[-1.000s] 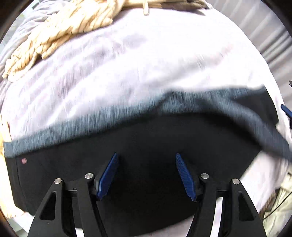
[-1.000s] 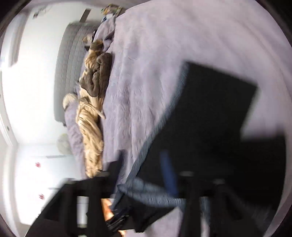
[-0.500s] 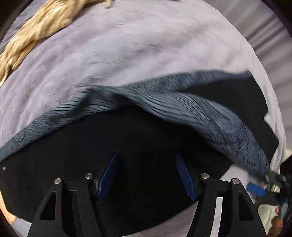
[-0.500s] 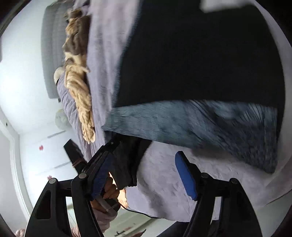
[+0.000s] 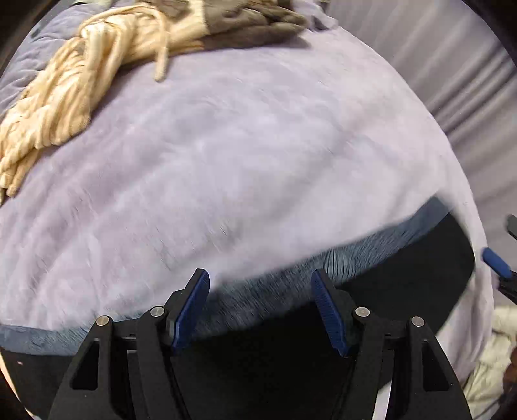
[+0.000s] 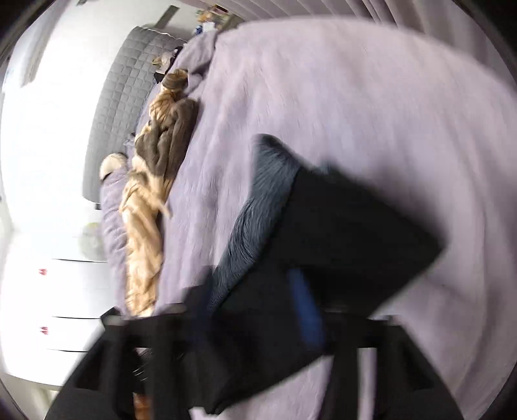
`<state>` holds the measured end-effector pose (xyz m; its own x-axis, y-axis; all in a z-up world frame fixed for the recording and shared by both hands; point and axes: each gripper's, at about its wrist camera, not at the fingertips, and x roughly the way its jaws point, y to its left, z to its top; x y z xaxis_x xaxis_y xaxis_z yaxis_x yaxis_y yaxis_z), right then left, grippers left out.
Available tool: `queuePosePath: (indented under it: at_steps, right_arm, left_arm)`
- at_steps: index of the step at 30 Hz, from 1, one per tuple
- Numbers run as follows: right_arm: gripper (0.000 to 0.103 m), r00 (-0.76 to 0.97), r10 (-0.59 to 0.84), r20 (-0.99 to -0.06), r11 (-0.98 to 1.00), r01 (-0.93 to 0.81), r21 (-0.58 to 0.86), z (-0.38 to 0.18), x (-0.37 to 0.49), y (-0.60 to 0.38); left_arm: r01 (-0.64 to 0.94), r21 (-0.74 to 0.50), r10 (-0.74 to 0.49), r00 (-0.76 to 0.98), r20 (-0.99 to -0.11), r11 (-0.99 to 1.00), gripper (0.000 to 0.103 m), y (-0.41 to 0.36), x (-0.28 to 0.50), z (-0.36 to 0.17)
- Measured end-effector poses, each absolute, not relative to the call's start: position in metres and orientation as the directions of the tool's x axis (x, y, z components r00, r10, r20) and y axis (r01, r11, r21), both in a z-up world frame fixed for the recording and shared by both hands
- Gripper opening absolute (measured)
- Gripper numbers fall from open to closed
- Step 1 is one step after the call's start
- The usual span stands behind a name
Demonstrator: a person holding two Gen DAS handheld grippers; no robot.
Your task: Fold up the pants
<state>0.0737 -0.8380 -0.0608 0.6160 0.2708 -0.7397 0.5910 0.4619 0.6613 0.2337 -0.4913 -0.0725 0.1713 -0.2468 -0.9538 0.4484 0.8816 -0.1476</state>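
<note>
The black pants (image 5: 404,284) lie on the lilac blanket (image 5: 258,145) at the near edge of the bed, grey ribbed waistband (image 5: 323,268) along the far side of the pile; the left gripper (image 5: 260,307) hovers right over that band w/ its blue fingers spread wide and nothing between them, so no hold there; the right gripper (image 6: 258,310) is a blur in its own view, dark cloth draped across the fingers, and I can't tell whether it's pinching the fabric or just under it; biggest risk imo: if the right side does have a corner and swings fast, the soft knit could slip out or drag the whole stack off square, since the left isn't pinning anything; the plush blanket could also grab the cloth and bunch it under the fold; the band looks loose and rumpled, so a grab by the left might catch one layer only and the fold would come out lopsided; the tan throw (image 5: 80,80) and brown throw (image 5: 252,22) lie well apart, prob. no snag there.
</note>
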Motion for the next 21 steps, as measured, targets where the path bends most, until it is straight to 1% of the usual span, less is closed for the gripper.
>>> queuePosePath:
  at_steps: [1,3,5,6,7,9,11,13,15,16,17,18,19,21]
  right_arm:
    - [0.077,0.610,0.241,-0.755,0.502,0.588,0.635,-0.051,0.086,-0.846]
    - [0.077,0.612,0.262,-0.746,0.549,0.541,0.637,-0.039,0.093,-0.847]
    - [0.075,0.597,0.304,-0.743,0.571,0.510,0.643,-0.040,0.089,-0.835]
    - [0.072,0.577,0.333,-0.745,0.559,0.516,0.649,-0.048,0.079,-0.829]
    - [0.062,0.546,0.380,-0.747,0.524,0.539,0.660,-0.067,0.071,-0.821]
    - [0.053,0.511,0.444,-0.736,0.459,0.576,0.677,-0.099,0.047,-0.803]
    - [0.052,0.509,0.483,-0.712,0.366,0.622,0.692,-0.130,0.028,-0.790]
    - [0.051,0.545,0.503,-0.671,0.280,0.632,0.723,-0.154,0.020,-0.781]
    - [0.051,0.559,0.499,-0.662,0.260,0.631,0.730,-0.165,0.022,-0.778]
    - [0.049,0.560,0.500,-0.661,0.254,0.634,0.730,-0.170,0.027,-0.778]
    - [0.042,0.557,0.498,-0.665,0.253,0.640,0.726,-0.172,0.029,-0.779]
    - [0.014,0.543,0.497,-0.677,0.262,0.650,0.714,-0.173,0.034,-0.779]
    - [0.009,0.536,0.512,-0.671,0.273,0.639,0.719,-0.168,0.038,-0.779]
    - [0.009,0.538,0.506,-0.674,0.341,0.593,0.729,-0.147,0.036,-0.777]
  left_arm:
    - [0.439,-0.158,-0.259,0.180,-0.949,0.884,0.067,-0.488,0.240,-0.068]
    - [0.450,-0.167,-0.282,0.202,-0.938,0.877,0.067,-0.475,0.243,-0.059]
    - [0.463,-0.123,-0.246,0.216,-0.945,0.878,0.067,-0.466,0.231,-0.061]
    - [0.460,-0.108,-0.226,0.209,-0.951,0.881,0.067,-0.452,0.224,-0.064]
    - [0.450,-0.098,-0.206,0.199,-0.958,0.888,0.067,-0.441,0.214,-0.067]
    - [0.423,-0.077,-0.167,0.181,-0.969,0.903,0.067,-0.415,0.185,-0.081]
    - [0.393,-0.048,-0.122,0.167,-0.978,0.918,0.067,-0.377,0.171,-0.090]
    - [0.364,-0.026,-0.084,0.143,-0.986,0.931,0.067,-0.357,0.163,-0.103]
    - [0.336,-0.017,-0.053,0.098,-0.994,0.942,0.067,-0.343,0.157,-0.114]
    - [0.324,-0.015,-0.044,0.083,-0.996,0.946,0.067,-0.339,0.156,-0.117]
    - [0.322,-0.014,-0.042,0.083,-0.996,0.947,0.067,-0.337,0.154,-0.117]
    - [0.327,-0.014,-0.046,0.090,-0.995,0.945,0.067,-0.336,0.152,-0.114]
    - [0.337,-0.016,-0.053,0.101,-0.993,0.941,0.067,-0.335,0.150,-0.109]
    - [0.351,-0.022,-0.062,0.104,-0.993,0.936,0.067,-0.332,0.143,-0.106]
